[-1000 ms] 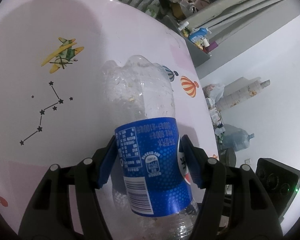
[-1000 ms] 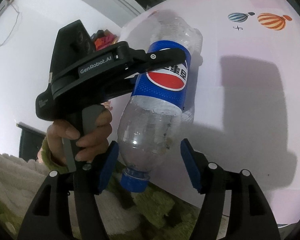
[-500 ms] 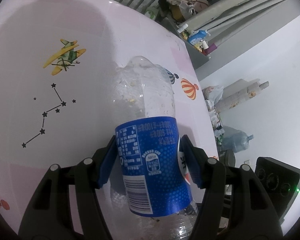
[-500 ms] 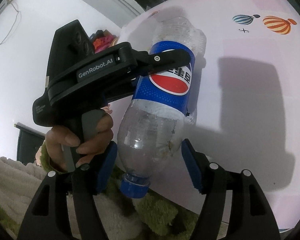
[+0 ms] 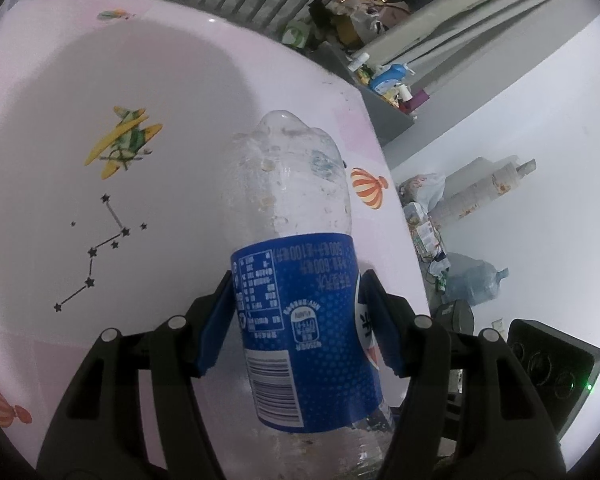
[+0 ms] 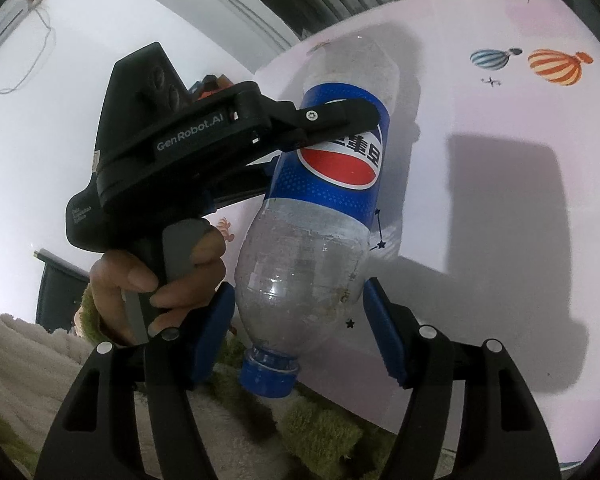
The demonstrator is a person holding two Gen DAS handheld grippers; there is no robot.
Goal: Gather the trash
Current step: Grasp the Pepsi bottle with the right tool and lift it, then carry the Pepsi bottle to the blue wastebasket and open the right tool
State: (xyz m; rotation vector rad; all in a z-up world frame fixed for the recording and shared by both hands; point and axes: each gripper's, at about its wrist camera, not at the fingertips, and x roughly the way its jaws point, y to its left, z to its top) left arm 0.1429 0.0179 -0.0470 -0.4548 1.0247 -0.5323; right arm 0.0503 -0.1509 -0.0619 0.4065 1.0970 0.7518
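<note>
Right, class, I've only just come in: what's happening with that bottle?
A person is holding an empty plastic bottle with the left gripper, clamped across its blue label, cap end pointing down. It hangs in the air in front of a pink table printed with planes and balloons. The right gripper is open around the bottle's lower part, near the blue cap, its fingers not closed on it.
</note>
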